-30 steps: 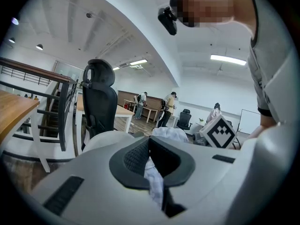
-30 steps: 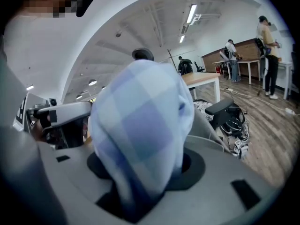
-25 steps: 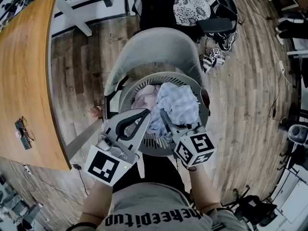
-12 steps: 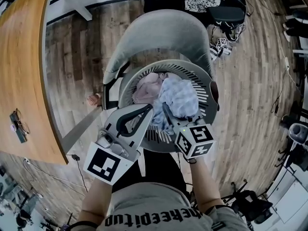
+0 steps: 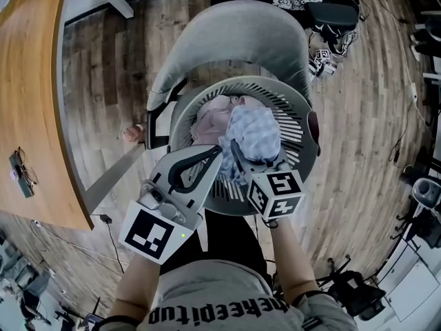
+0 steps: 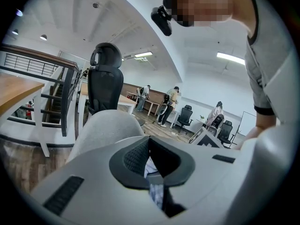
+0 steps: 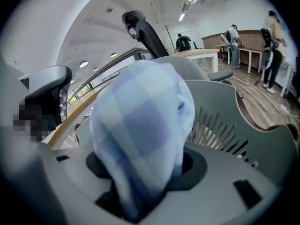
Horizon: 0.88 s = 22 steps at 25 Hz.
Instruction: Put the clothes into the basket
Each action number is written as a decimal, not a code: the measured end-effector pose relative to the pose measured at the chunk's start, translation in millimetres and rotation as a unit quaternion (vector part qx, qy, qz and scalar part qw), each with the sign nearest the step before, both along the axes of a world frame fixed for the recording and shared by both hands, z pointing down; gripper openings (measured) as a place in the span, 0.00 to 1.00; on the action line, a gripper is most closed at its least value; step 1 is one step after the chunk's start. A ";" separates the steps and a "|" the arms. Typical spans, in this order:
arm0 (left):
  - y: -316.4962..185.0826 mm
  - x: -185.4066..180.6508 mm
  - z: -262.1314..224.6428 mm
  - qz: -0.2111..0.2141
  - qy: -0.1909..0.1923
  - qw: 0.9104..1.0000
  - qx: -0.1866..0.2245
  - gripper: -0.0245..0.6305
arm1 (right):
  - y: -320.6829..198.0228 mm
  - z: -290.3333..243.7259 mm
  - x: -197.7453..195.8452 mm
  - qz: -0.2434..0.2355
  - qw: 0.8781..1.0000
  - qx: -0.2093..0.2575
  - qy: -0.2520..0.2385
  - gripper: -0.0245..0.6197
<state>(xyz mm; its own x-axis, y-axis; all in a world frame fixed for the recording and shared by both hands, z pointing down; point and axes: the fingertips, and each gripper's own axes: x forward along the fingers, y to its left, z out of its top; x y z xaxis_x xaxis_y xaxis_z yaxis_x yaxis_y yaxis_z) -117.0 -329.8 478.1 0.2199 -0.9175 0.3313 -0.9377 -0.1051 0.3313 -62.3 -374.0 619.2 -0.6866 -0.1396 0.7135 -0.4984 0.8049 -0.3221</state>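
Note:
A grey slatted basket (image 5: 303,109) stands on the seat of a grey chair (image 5: 234,40). Inside lies a pale pink garment (image 5: 210,116). A blue-and-white checked cloth (image 5: 255,133) is bunched over the basket's middle, between the jaws of my right gripper (image 5: 238,158); those jaws are opening. In the right gripper view the checked cloth (image 7: 140,125) fills the jaws of that gripper (image 7: 140,177), with the basket wall (image 7: 225,107) behind. My left gripper (image 5: 219,154) is shut, its tips at the cloth's near edge above the basket rim. Whether it pinches fabric I cannot tell.
A wooden table (image 5: 27,81) runs along the left with a small device (image 5: 21,174) on it. Black office chairs and cables lie beyond the grey chair on the wood floor. In the left gripper view, the chair back (image 6: 105,130) rises ahead, with people at desks far off.
Both grippers have sunk toward the basket, the right one carrying the checked cloth lower into it. The basket and chair now sit higher in the head view.

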 end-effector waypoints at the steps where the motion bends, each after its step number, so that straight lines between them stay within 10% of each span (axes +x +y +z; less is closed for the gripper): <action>1: 0.4 0.0 0.2 0.000 0.000 1.000 0.000 0.06 | 0.5 0.9 -0.4 -0.001 1.000 0.000 0.003 0.44; 22: 3.0 10.4 -4.7 0.003 0.005 1.000 0.004 0.06 | 7.3 0.7 10.0 -0.012 0.999 -0.003 0.035 0.55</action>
<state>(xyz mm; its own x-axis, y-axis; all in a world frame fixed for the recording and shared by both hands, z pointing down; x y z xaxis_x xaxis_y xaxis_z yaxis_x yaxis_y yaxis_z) -106.6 -326.8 473.4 0.2278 -0.9193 0.3211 -0.9338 -0.1127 0.3397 -52.2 -366.7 619.8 -0.6377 -0.1202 0.7608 -0.5013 0.8148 -0.2914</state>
